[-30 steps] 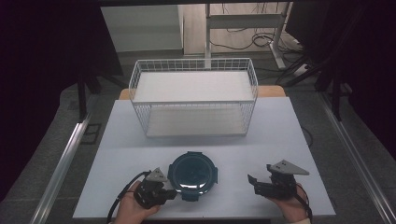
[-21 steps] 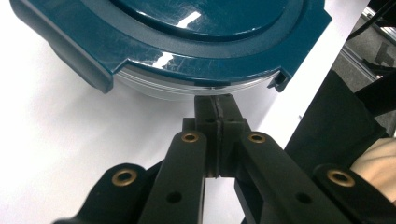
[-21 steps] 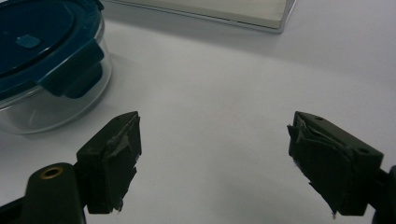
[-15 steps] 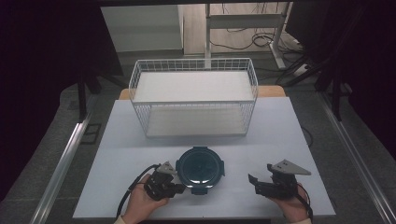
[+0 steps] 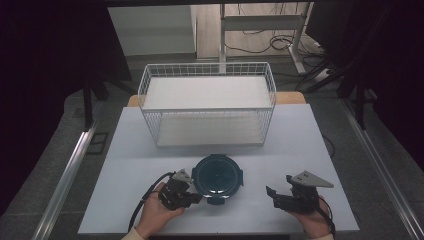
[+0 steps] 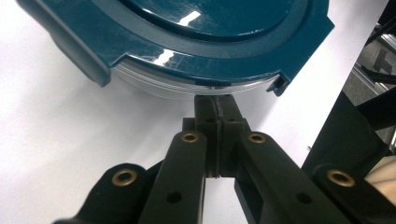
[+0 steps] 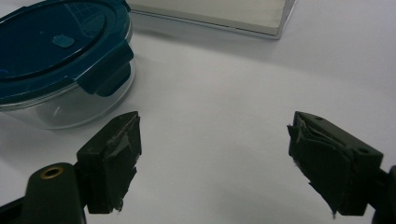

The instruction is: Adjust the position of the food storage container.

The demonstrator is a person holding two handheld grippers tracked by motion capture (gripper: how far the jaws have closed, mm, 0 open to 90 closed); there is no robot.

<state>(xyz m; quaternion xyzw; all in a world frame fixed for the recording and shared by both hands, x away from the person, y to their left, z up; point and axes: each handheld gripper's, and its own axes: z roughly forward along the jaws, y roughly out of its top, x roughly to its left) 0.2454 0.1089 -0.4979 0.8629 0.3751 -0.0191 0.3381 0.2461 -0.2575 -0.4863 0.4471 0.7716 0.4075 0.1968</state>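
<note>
Two grippers — left gripper (image 5: 196, 196) fingers closed, tips at container (image 5: 217, 174) rim, right gripper (image 5: 270, 196) fingers wide, empty.

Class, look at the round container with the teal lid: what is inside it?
Through the clear wall of the container nothing shows inside; it looks empty. The teal lid covers the top, so the middle of the floor cannot be checked.

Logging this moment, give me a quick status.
Left gripper shut, tips at the container. Right gripper open on bare table. Lid on. Basket beyond; nothing between.
</note>
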